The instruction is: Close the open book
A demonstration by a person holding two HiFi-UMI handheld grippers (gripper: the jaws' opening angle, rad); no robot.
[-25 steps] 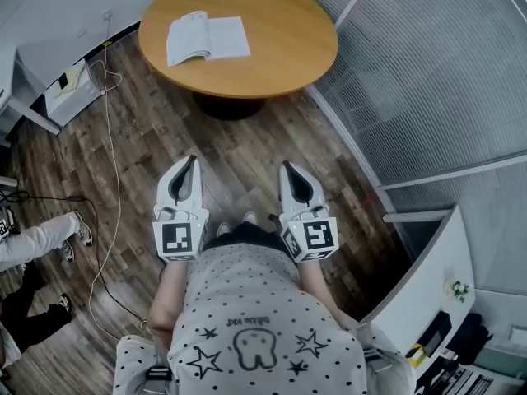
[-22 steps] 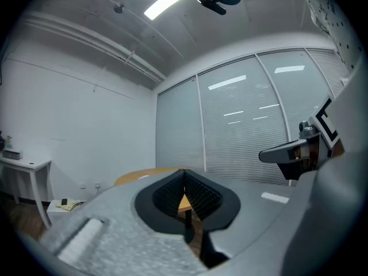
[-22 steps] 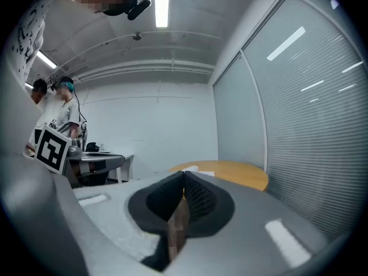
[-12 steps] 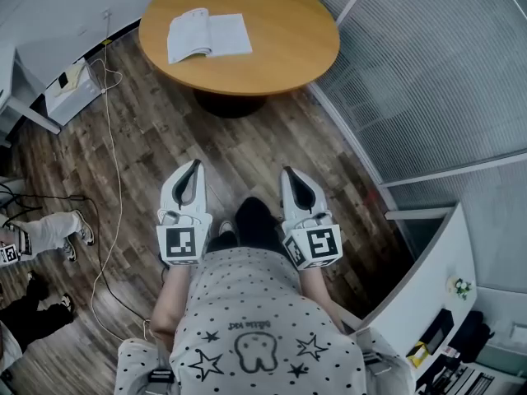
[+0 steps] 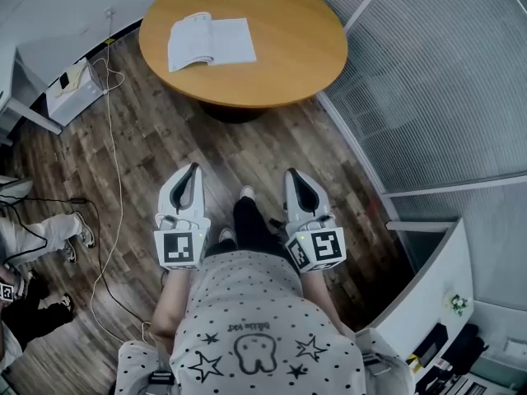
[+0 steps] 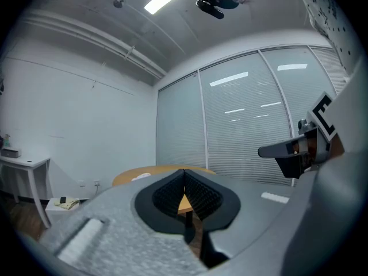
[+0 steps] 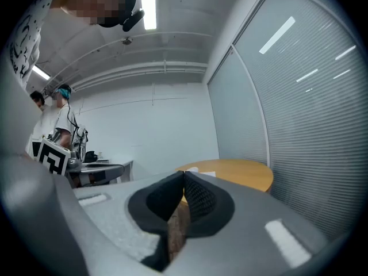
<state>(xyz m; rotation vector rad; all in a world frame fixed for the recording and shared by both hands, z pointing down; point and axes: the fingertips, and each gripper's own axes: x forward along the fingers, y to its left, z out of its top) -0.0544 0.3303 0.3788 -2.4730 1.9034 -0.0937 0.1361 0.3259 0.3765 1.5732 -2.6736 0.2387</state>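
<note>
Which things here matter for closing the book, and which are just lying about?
For the job:
- open book, lying flat on the round table
- left gripper and right gripper, both shut and empty, over the floor short of the table

Just lying about:
- white cable across the floor
- low white box by the wall
- bystander's legs
</note>
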